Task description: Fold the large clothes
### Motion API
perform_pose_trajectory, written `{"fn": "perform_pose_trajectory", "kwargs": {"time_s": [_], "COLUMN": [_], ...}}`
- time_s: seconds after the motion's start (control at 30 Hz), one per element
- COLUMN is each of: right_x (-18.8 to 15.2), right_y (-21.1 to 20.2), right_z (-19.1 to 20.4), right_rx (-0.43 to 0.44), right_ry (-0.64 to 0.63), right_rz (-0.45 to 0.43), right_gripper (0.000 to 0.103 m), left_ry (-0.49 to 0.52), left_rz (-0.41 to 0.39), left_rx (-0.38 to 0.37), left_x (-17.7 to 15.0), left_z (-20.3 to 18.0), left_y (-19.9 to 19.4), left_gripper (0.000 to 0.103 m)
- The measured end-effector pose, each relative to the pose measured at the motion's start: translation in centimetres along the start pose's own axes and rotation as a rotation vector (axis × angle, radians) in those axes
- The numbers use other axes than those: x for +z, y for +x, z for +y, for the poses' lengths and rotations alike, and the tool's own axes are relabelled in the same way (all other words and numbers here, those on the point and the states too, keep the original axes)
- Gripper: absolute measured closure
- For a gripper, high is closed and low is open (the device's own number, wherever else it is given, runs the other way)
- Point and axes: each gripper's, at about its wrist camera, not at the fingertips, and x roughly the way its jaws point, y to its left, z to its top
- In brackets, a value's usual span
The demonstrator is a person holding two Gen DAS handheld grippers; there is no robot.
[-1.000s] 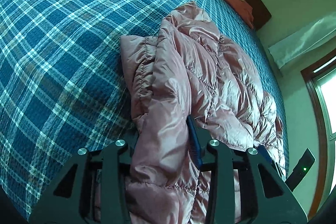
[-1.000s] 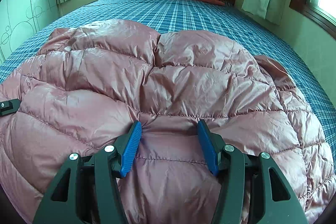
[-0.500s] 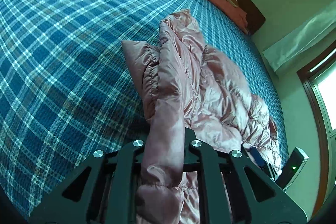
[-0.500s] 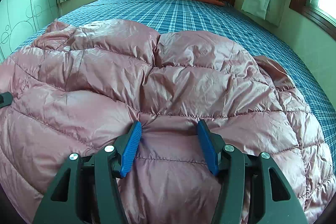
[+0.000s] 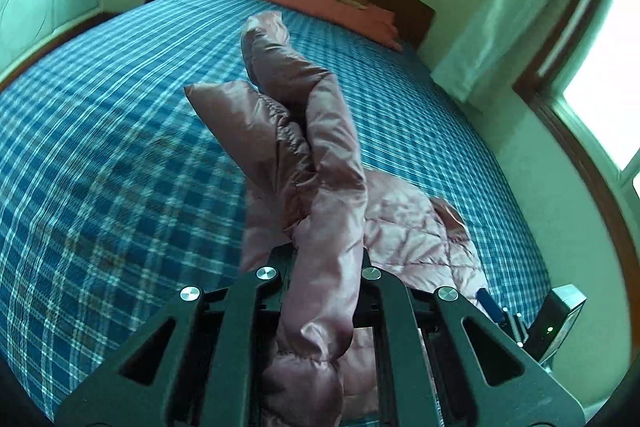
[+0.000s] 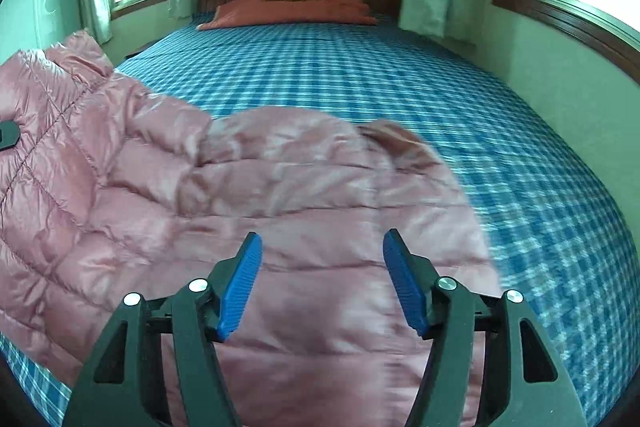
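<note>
In the left wrist view, a fold of the pink puffer jacket (image 5: 320, 163) is clamped between the closed jaws of the left gripper (image 5: 326, 267) and is held raised above the blue plaid bedspread (image 5: 100, 147); the rest of the jacket lies on the bedspread near its foot end. In the right wrist view, the right gripper (image 6: 322, 283) is seen released, its jaws having just been opening, with blurred jacket fabric below the blue pads (image 6: 240, 287) and nothing pinched between them.
</note>
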Motion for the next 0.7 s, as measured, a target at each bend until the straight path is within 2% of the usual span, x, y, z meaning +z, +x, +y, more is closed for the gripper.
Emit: {"fn": "perform_pose_trajectory", "kwargs": {"time_s": [0.17,0.33,0.53,0.7], "right_x": [-1.2,-3.2,-5.3,-6.6], "right_y": [0.1,-0.1,0.3,1.3], "right_z": [-6.8,-11.2,-14.9,-16.7], "right_rx": [-0.059,-0.103,-0.128,-0.132], "right_ry": [0.068,0.128,0.183,0.219], "right_rz": [0.031,0.054,0.094,0.124], "right_gripper": [0.04,0.04,0.04,0.04], "left_ry": [0.1,0.213,0.257,0.289], "left_rz": [0.035,0.087,0.191,0.191], "left_rx": [-0.015,-0.011,0.015,0.049], "left_x": [-1.2,-4.2,-9.0,-12.0], "left_z": [-6.9,-13.7,-18.4,-20.1], "left_y": [2.4,6.1,11.2,13.5], "left_gripper": [0.094,0.094,0.094,0.094]}}
